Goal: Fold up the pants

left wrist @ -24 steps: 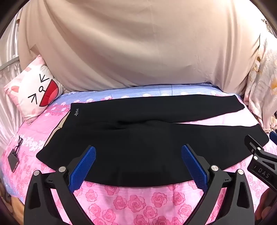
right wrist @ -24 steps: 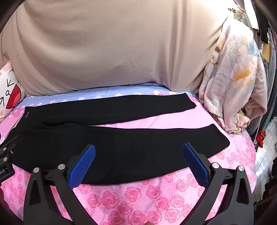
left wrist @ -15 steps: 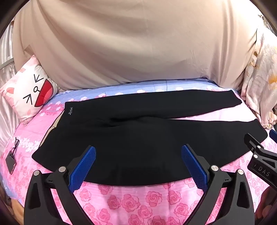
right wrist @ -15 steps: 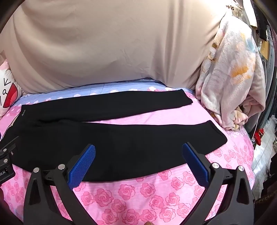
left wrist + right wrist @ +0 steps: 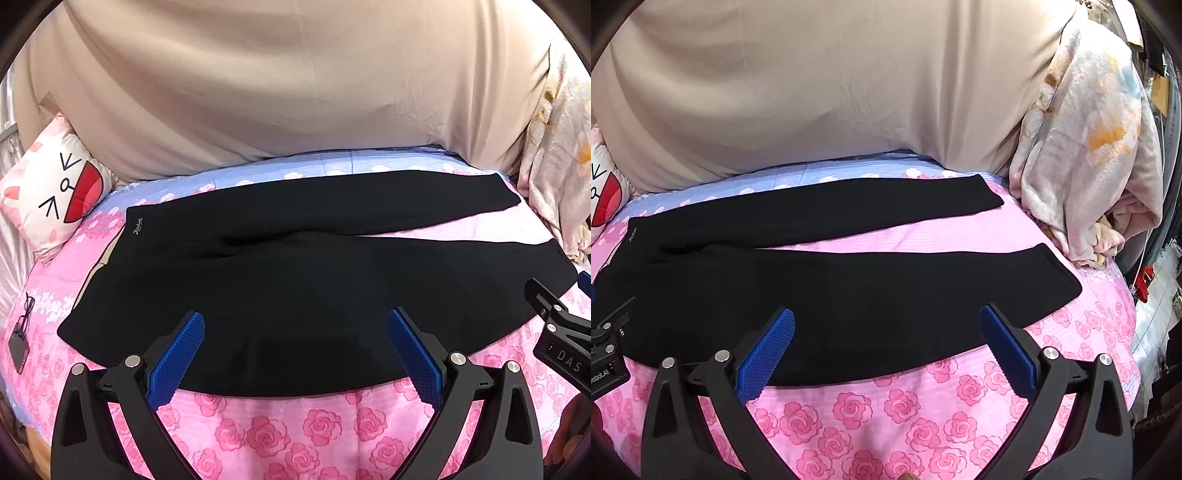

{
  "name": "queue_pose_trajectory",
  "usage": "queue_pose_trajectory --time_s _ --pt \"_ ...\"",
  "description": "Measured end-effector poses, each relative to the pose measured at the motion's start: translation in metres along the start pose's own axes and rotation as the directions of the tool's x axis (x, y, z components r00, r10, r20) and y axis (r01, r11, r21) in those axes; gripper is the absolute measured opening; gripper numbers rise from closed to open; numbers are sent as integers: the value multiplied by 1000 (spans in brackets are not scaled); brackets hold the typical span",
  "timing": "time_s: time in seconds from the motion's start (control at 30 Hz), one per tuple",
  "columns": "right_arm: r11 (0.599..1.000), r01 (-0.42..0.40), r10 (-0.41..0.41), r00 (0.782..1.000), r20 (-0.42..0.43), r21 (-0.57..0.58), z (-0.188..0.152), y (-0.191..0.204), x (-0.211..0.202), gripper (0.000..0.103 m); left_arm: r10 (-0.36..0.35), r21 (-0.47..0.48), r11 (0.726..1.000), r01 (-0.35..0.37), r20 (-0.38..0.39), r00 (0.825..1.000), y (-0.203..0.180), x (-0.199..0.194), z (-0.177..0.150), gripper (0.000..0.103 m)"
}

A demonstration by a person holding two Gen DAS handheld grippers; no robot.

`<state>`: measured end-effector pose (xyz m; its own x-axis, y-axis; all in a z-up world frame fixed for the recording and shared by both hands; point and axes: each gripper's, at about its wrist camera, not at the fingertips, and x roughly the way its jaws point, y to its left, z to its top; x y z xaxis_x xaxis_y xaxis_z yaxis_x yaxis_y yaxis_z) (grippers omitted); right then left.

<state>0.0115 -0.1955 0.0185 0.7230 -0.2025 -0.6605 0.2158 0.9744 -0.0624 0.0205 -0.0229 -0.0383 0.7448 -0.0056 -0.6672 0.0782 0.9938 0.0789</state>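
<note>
Lying flat on the bed [image 5: 295, 435], legs splayed — black pants [image 5: 295, 295], soft, limp, light, best pinched at near waistband corner and near hem; left gripper [image 5: 295, 354] and right gripper [image 5: 886, 350] hover above, jaws spread wide, empty.

Two wrist fisheyes, side by side, tilted down over bed [image 5: 295, 435] edge.
Left view covers waistband end of pants [image 5: 295, 288]; right view covers cuffs; legs shared.

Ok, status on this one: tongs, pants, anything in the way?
Left tongs and right tongs both open, empty, above near edge. Black pants flat on rose bedspread, legs apart, unfolded. Nothing lying on them.
</note>
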Motion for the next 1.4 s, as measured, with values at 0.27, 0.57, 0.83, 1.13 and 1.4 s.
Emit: queue_pose_trajectory --time_s 0.27,0.57,0.83,1.13,1.4 --pt "1000 4 -5 1000 -30 -7 3 8 18 98 6 -10 1000 -6 -44 999 6 18 9 97" --pt "1000 5 -6 998 -56 -18 7 17 32 98 13 -25 1000 -15 -77 997 15 35 15 97" --pt "1000 2 -3 998 -55 -26 10 22 34 98 8 -21 1000 -10 -78 997 21 38 15 97" --pt "1000 -5 4 999 -43 -26 12 24 30 98 15 -21 1000 -16 -69 997 20 32 14 97" --pt "1000 -4 3 999 -43 -23 12 25 28 98 22 -24 999 -23 -67 997 16 28 15 97"
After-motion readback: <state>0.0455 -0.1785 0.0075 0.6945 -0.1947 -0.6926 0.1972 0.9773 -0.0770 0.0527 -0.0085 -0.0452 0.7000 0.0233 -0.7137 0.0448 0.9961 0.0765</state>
